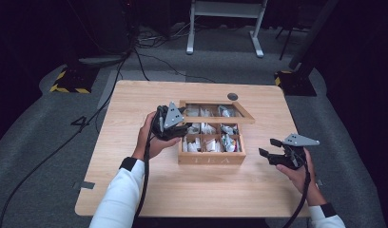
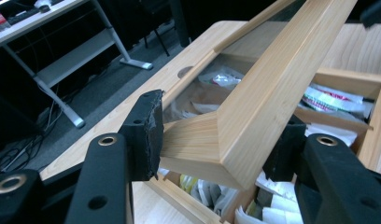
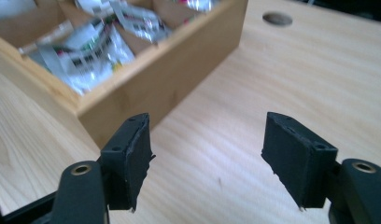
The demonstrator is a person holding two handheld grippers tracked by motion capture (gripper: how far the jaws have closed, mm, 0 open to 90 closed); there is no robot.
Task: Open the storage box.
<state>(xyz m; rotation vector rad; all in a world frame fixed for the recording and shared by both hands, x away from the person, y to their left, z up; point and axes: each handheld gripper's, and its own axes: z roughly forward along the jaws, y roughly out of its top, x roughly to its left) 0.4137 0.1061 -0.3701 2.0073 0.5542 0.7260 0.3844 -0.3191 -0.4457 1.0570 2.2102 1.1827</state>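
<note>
Table: light wooden tabletop (image 1: pixel 135 190), centre of the high view.
Box: compartmented wooden tea box (image 1: pixel 211 159) of sachets, mid-frame.
Lid: glass-paned wooden lid (image 2: pixel 254 102), raised and tilted over the box.
Left gripper (image 2: pixel 216 144): clenched on the lid's corner.
Right gripper (image 1: pixel 267 147): released, right of the box, over bare table.

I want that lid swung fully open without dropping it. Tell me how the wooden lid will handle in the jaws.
The lid looks like a rigid wooden frame around a clear pane, so it should stay stiff, not flex. The left gripper holds just one corner, so the lid may twist or slip on smooth wood. It seems hinged to the box, so it will probably swing rather than lift free.
</note>
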